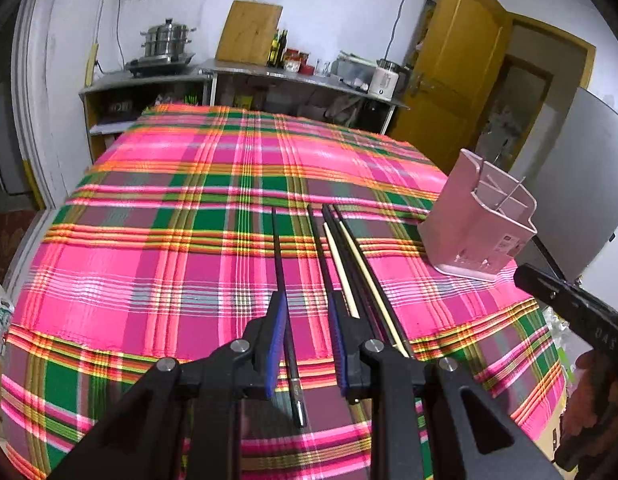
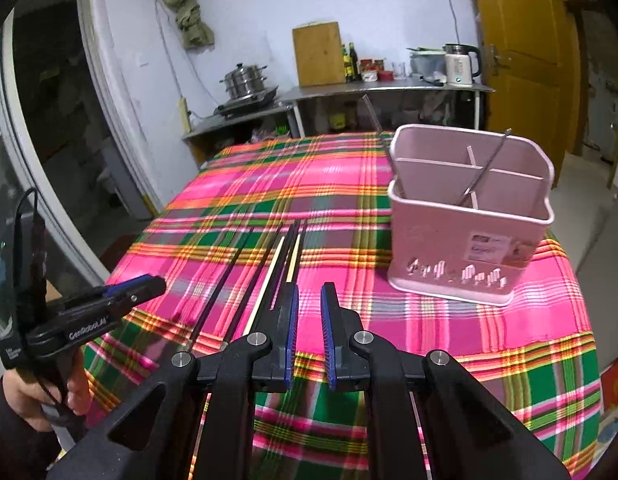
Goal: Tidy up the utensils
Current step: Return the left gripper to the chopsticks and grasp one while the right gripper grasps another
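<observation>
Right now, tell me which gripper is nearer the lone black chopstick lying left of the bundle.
Left. The left gripper straddles the lone black chopstick, jaws open on either side. The right gripper sits past the bundle, toward the pink holder.

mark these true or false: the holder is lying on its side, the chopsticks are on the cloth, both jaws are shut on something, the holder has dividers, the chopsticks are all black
1. The holder lies on its side. False: it stands upright on the cloth.
2. The chopsticks lie on the cloth. True.
3. The jaws of both grippers are shut on something. False: the left gripper and the right gripper are open and hold nothing.
4. The holder has dividers inside. True.
5. All the chopsticks are black. False: two are pale, the others black.
</observation>
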The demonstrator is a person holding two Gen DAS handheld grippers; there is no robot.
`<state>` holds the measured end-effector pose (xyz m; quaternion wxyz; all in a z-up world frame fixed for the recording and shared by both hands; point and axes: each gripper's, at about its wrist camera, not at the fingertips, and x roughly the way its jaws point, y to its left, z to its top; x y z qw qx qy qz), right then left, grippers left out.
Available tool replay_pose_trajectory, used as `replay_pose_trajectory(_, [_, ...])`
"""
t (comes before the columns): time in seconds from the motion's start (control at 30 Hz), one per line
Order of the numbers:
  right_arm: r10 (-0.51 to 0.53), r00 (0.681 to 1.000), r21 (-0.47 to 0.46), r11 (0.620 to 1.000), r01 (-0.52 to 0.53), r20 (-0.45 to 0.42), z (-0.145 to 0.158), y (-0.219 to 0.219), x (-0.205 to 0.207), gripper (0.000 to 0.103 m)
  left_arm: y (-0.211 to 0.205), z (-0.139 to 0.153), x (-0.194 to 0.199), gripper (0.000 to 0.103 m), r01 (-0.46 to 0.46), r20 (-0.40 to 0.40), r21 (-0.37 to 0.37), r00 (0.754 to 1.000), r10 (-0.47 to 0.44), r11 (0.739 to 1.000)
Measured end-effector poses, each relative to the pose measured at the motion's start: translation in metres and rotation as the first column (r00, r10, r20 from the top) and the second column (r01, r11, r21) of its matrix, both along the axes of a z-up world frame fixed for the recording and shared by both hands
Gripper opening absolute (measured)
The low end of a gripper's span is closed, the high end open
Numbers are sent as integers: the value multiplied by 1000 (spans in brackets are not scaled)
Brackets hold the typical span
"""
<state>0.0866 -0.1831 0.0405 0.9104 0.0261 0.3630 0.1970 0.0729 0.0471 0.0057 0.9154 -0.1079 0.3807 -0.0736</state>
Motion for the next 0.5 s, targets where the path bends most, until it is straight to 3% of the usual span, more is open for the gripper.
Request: replay_pose_trajectory(0.5, [55, 991, -41, 997, -61, -125, -50, 40, 54, 11, 2, -43, 59, 23, 12, -100, 40, 995, -8, 999])
